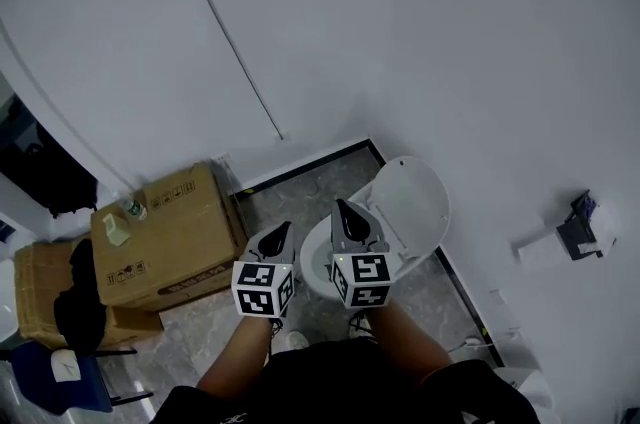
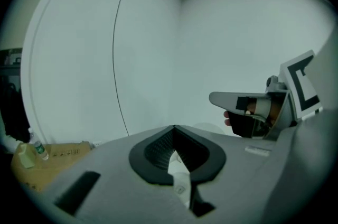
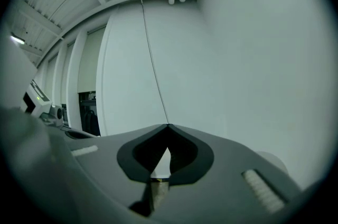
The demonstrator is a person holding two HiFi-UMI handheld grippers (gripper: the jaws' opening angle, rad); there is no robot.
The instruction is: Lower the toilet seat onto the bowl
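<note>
Left gripper (image 1: 283, 228) and right gripper (image 1: 343, 206), jaws together and empty, over toilet bowl (image 1: 316, 264), seat (image 1: 412, 202) upright; cardboard box (image 1: 170, 234) left.

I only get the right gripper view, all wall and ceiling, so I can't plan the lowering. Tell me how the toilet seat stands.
Observer: In the head view the toilet seat is raised, leaning back toward the wall, off the bowl.
Operator: Place my right hand-held gripper against it.
Observer: The right hand-held gripper shows over the bowl's rim, just left of the seat, not touching it.
Operator: Report the left one.
Observer: The left hand-held gripper is shut and empty, showing between the bowl and a cardboard box.
</note>
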